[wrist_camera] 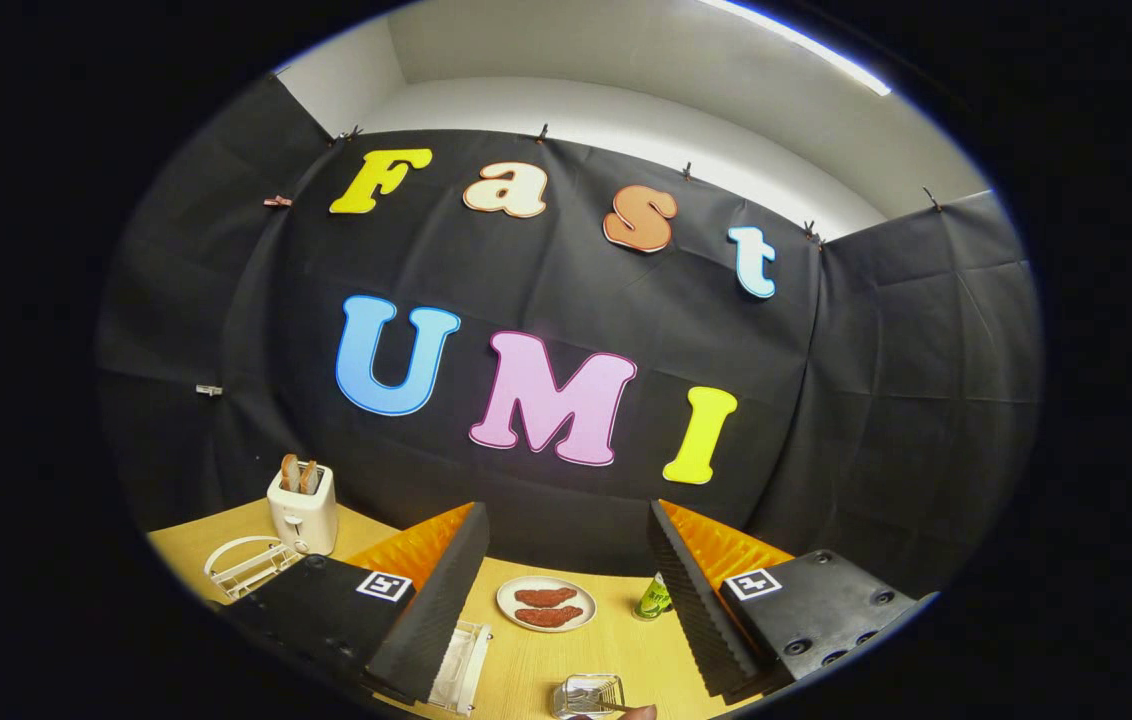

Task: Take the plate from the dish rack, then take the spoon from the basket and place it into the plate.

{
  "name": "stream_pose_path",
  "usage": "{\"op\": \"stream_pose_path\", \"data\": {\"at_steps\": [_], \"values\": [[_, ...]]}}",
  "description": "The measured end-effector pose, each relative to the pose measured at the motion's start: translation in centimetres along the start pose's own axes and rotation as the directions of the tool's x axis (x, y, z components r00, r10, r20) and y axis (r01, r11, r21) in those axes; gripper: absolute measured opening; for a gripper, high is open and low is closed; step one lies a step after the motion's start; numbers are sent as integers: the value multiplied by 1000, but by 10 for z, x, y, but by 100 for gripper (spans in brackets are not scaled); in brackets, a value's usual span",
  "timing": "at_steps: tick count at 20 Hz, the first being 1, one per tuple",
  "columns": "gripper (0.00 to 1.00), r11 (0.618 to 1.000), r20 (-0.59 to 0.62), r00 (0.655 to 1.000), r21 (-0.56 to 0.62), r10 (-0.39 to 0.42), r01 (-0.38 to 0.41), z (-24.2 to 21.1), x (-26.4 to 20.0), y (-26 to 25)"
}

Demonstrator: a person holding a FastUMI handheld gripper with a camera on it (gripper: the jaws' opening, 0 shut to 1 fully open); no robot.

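My gripper (566, 512) is open, its two fingers spread wide and held above the wooden table (616, 640) with nothing between them. Below the gap lies a white plate (546, 604) carrying two reddish-brown pieces of food. Nearer to me stands a small metal mesh basket (586, 695); a thin handle, possibly the spoon (616, 706), pokes out of it. A white wire dish rack (246, 565) sits off to the left beyond the left finger, and I see no plate in it.
A white toaster (303, 508) with two slices of toast stands behind the dish rack. A green can (654, 598) sits by the right finger. A white tray-like object (461, 668) lies partly under the left finger. Black cloth walls close off the table's far side.
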State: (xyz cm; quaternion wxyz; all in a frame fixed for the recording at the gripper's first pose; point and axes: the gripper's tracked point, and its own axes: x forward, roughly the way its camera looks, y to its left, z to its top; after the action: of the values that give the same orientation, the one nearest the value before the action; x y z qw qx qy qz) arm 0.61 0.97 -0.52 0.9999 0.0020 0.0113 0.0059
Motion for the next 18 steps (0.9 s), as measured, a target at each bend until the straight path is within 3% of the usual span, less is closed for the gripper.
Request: {"op": "stream_pose_path", "data": {"at_steps": [11,14,18], "values": [[97,1000,-33,999,7,30,-29,-4,6,21],[97,998,-71,995,22,67,-65,-10,9,37],[95,983,-176,968,76,180,-169,-26,18,82]]}}
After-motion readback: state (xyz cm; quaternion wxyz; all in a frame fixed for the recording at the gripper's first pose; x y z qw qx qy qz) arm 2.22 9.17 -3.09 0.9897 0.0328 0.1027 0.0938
